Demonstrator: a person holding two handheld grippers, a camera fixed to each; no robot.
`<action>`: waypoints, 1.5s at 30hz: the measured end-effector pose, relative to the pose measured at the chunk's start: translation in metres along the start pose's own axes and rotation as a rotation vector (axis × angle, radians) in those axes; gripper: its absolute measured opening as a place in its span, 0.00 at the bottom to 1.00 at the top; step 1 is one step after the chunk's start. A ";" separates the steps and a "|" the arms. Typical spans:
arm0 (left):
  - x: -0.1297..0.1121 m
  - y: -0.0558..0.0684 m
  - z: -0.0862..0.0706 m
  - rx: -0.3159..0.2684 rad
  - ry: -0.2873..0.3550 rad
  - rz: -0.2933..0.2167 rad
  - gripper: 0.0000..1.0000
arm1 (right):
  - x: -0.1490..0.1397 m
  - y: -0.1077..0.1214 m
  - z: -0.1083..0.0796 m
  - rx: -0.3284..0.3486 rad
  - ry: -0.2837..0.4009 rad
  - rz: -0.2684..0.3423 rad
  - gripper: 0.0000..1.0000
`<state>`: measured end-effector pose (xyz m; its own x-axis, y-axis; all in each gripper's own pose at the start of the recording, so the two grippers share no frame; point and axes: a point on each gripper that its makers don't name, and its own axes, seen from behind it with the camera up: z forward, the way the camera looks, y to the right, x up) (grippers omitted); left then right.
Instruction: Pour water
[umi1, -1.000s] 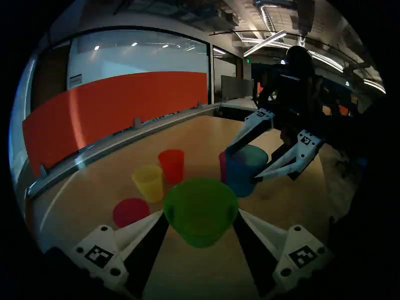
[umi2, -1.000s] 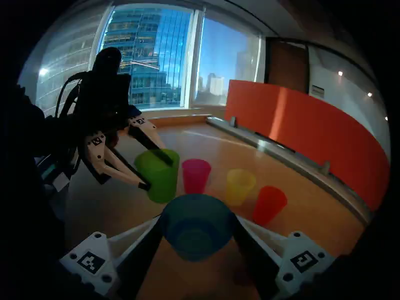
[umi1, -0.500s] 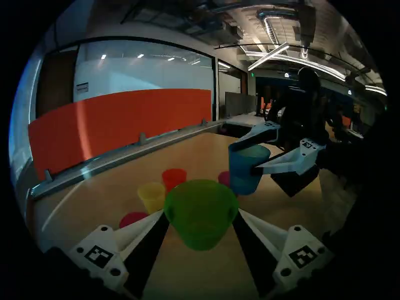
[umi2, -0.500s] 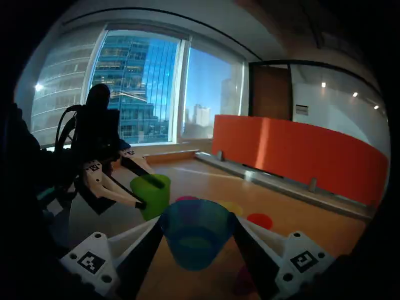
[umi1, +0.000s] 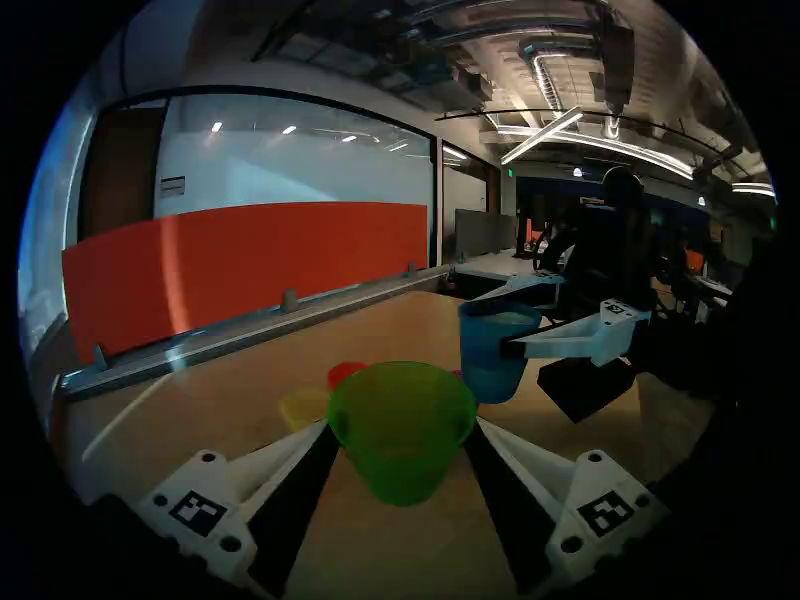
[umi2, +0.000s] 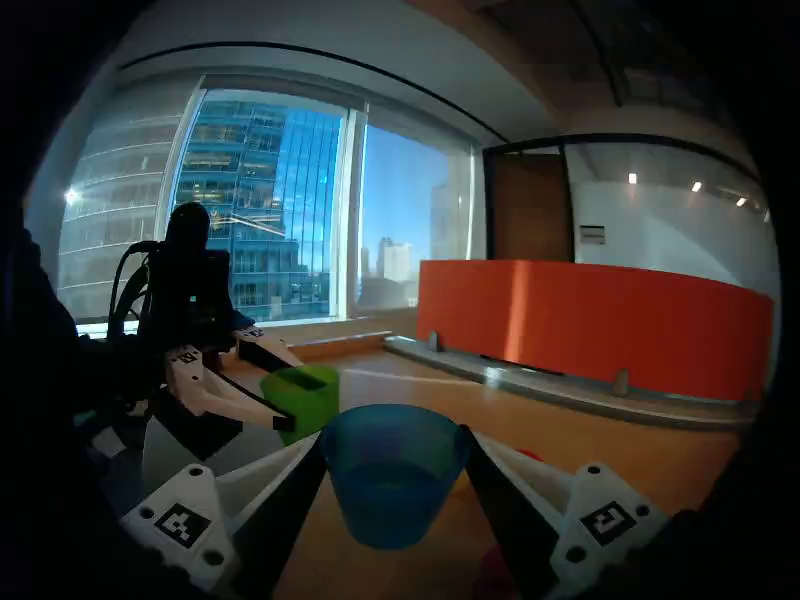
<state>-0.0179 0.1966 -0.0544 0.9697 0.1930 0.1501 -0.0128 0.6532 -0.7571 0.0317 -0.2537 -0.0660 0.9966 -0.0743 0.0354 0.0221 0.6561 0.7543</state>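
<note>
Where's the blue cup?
In the right gripper view, the blue cup is bottom centre, held by the right gripper, green cup to its upper left.

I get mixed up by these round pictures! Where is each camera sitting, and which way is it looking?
Left gripper view: rides on the left gripper, looking along its two fingers, which pinch the green cup, toward the orange wall.
Right gripper view: rides on the right gripper, whose fingers pinch the blue cup, facing the big windows.
Shared: both cups, both grippers, the orange wall and the wooden table.
</note>
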 end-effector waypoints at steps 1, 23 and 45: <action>0.001 0.000 0.000 -0.001 0.002 -0.001 0.86 | 0.000 0.000 0.000 -0.001 0.001 -0.001 0.94; 0.000 0.004 0.003 -0.016 -0.009 0.032 0.86 | 0.005 0.002 0.000 -0.001 -0.003 -0.031 0.94; 0.021 0.009 0.003 -0.030 0.092 0.004 0.86 | 0.013 0.001 0.001 0.009 -0.011 -0.060 0.94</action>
<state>0.0015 0.2083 -0.0560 0.9880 0.1263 0.0889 -0.0106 0.6299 -0.7766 0.0445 -0.2547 -0.0645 0.9925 -0.1218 -0.0032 0.0814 0.6432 0.7614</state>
